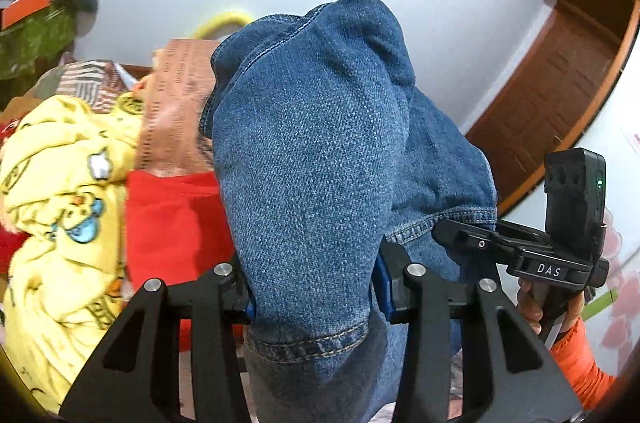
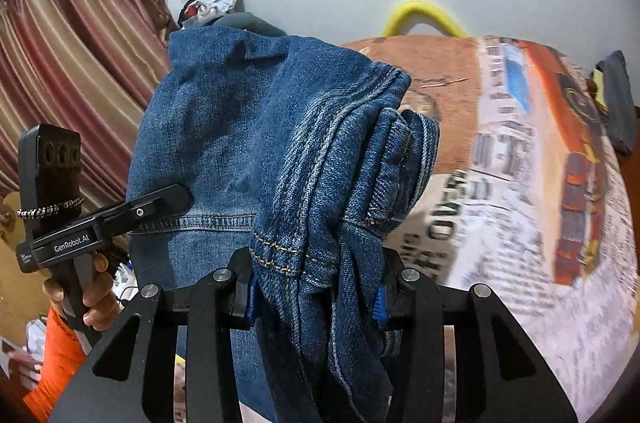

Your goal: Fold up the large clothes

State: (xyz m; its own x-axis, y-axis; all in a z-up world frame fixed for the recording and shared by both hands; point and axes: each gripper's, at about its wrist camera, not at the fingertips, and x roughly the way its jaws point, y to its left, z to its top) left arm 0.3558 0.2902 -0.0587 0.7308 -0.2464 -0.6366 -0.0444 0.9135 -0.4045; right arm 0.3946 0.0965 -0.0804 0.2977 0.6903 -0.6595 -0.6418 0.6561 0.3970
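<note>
With the left gripper point(image 1: 312, 297) and right gripper point(image 2: 316, 297) both clamped on the bunched blue denim jeans point(image 1: 312, 143), thick folds between the fingers could slip loose under the hanging weight.

Home bedroom, printed bedspread point(image 2: 520, 151), curtain point(image 2: 72, 63), wooden door point(image 1: 560, 83), clothes pile point(image 1: 60, 183)

The right hand-held gripper point(image 2: 314, 297) clamps bunched jeans point(image 2: 248, 143); the left hand-held gripper point(image 2: 160, 201) grips them at nine o'clock.
</note>
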